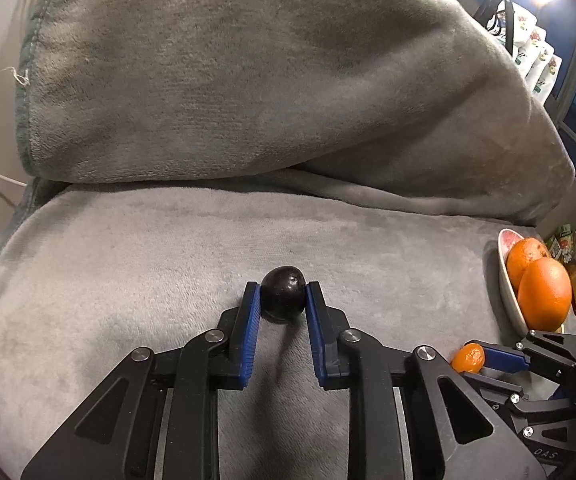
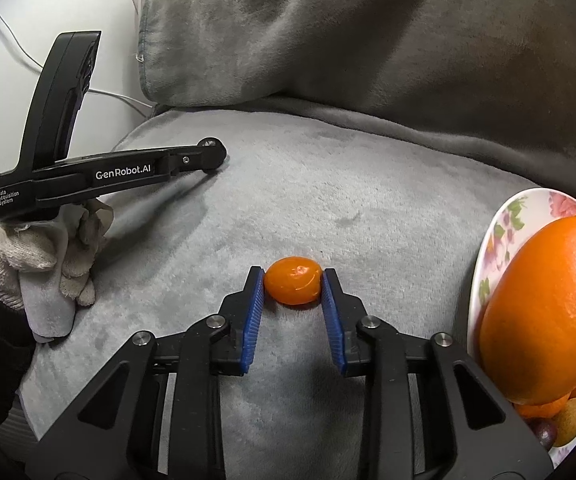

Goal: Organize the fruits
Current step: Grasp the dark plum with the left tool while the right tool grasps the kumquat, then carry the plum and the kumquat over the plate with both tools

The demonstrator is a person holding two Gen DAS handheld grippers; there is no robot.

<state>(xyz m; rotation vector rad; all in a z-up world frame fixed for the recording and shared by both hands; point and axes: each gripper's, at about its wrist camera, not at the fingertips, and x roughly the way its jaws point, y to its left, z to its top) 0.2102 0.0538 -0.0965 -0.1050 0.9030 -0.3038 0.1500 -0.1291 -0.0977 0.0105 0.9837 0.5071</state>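
Observation:
My left gripper [image 1: 282,286] is shut on a dark plum [image 1: 282,299], low over the grey blanket [image 1: 128,264]. My right gripper [image 2: 293,274] is shut on a small orange kumquat [image 2: 293,280], also just above the blanket; the kumquat also shows in the left wrist view [image 1: 468,358] at the lower right. A floral plate [image 2: 495,252] at the right edge holds big oranges [image 2: 543,312] and some small fruits [image 2: 569,420]. The plate [image 1: 505,276] with the oranges [image 1: 543,294] also shows at the right of the left wrist view. The left gripper's body [image 2: 108,176] lies at the left of the right wrist view.
A big grey pillow [image 1: 248,72] rises behind the blanket. A gloved hand [image 2: 48,256] holds the left gripper's handle. White cables [image 2: 20,52] run along the wall at the left. Patterned packets [image 1: 535,52] stand at the far right.

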